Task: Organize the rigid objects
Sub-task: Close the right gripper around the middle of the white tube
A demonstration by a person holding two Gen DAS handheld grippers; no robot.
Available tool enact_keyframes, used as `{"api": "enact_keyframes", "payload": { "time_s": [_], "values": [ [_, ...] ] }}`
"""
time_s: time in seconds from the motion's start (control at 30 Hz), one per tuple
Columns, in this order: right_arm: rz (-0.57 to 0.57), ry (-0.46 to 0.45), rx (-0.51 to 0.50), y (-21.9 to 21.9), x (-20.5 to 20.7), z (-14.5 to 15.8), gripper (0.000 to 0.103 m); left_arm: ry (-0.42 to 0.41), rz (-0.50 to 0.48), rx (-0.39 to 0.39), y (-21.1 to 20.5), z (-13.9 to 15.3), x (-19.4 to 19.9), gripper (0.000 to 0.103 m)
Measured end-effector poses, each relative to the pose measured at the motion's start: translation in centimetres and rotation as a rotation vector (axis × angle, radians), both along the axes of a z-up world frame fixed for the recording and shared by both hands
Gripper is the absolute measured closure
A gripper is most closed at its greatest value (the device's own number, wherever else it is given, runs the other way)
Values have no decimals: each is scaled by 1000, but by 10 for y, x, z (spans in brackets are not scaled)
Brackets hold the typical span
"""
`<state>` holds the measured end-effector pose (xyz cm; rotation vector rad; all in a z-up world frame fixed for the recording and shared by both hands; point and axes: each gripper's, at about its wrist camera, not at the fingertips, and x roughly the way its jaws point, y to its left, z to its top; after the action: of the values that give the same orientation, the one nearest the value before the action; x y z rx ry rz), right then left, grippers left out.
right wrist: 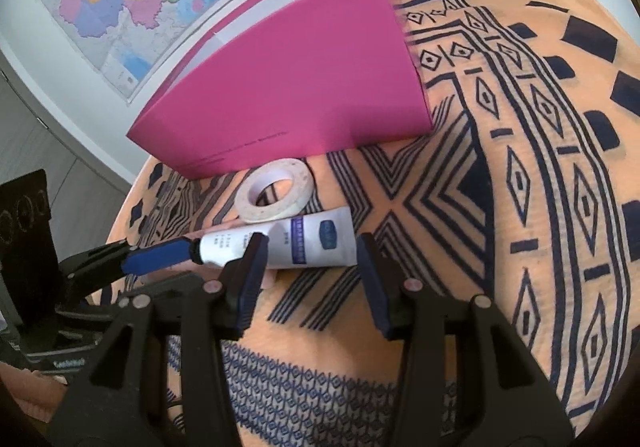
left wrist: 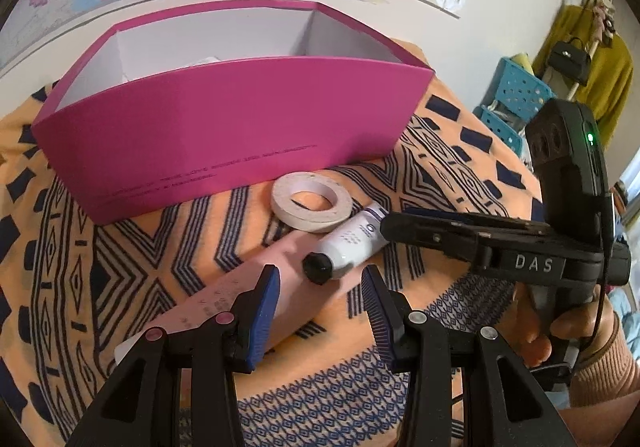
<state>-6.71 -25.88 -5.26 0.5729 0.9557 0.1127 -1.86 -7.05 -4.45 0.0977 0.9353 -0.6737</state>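
Both jaws gape empty: right gripper nearer, white plastic tube with black cap lying crosswise just ahead at frame centre; left gripper faces its cap end-on.

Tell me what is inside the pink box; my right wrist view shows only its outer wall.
Observer: The left wrist view looks over the rim. The pink box has an open top and white inner walls. Something white shows at the back, but I cannot tell what it is.
Operator: Report what the tube lies on.
Observer: The white tube rests across a long pale pink carton that runs back under the left fingers.
Operator: Give me the left hand-held gripper's state.
Observer: The left hand-held gripper is open, and the tube's black cap sits at its fingertips, ungripped.
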Motion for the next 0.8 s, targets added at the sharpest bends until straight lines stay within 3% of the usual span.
{"api": "enact_keyframes", "payload": {
  "time_s": [0.8],
  "values": [
    [15, -17, 25, 9, 9, -2, 50, -21, 0, -3, -2, 9, 0, 73]
  ]
}}
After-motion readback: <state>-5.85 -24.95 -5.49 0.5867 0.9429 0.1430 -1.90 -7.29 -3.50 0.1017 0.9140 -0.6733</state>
